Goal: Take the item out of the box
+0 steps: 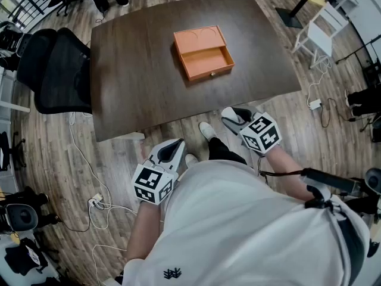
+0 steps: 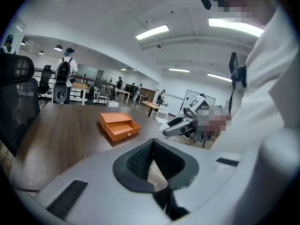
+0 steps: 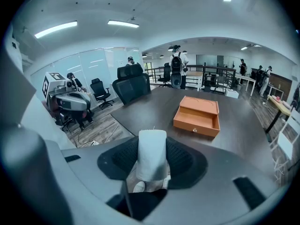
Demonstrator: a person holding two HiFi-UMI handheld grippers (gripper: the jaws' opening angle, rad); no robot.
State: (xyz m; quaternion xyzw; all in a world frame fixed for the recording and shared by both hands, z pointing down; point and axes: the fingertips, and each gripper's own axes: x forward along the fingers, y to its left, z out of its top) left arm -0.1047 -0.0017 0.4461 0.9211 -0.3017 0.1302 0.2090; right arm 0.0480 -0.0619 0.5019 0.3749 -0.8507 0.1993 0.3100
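While box (image 1: 208,71) lies open, right gripper (image 3: 152,145) holds white roll (image 3: 152,161).

Dark wooden table (image 1: 137,70) set on plank floor (image 1: 77,165). Orange box (image 1: 199,40) laid flat on tabletop, near middle, slightly right of centre. Drawer (image 1: 206,62) pulled out toward near edge; small knob seen on front.

White T-shirt (image 1: 238,219) (small dark logo (image 1: 172,273) at hem), dark trousers (image 1: 223,151), white shoes (image 1: 206,130). Left gripper (image 1: 176,144), right gripper (image 1: 231,115): pale grey shells, black-white marker cubes (image 1: 153,183).
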